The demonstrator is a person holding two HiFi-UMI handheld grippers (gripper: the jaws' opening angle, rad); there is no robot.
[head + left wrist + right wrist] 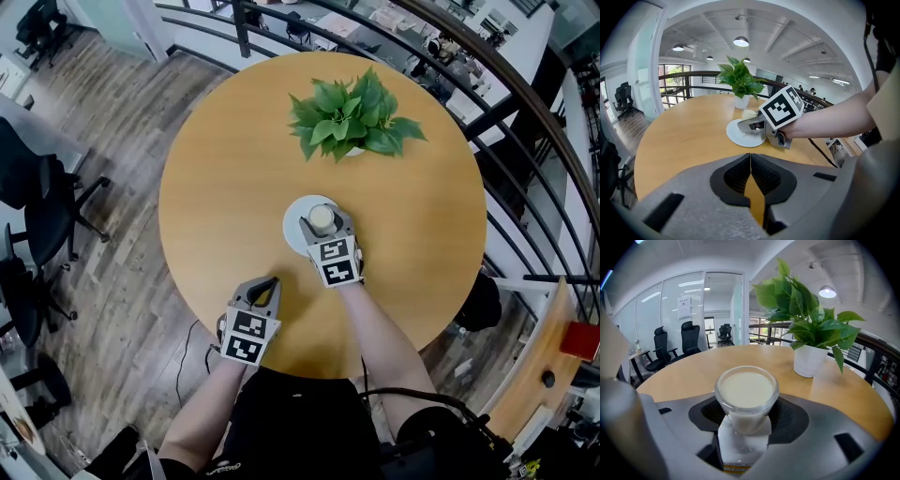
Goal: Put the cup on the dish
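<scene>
Right gripper view: small clear glass cup (pixel 746 390), filled almost to the rim with pale cream liquid, seated between the ribbed black pads (pixel 789 416) of the right tool (pixel 747 408). Pads pressed against both flanks just under the lip, so grasped rather than merely framed. Wider at the mouth, narrowing toward the base, smooth-walled, no handle in sight.

From the head view, positioned over the white dish (pixel 292 234) near the middle of the round wooden desk (pixel 216 187), with a potted plant (pixel 352 120) well apart on the far side. Impossible to tell from any view whether the base already rests on the dish or hangs just above.

Judged rigid, slick and breakable, probably of modest weight, most of that in the liquid. Free to slosh and spill with so little room left at the top, so best kept upright and level. Best held as now: across the body below the flare, letting the wider lip act as a stop against sliding down through the pads. Firm squeeze only, never hard, glass on a smooth pad being prone to slip. Safest let go only with the base flat on the dish.

Left tool (pixel 265 292) clenched, jaws together on nothing, parked near the desk's near edge, well apart from the dish.
</scene>
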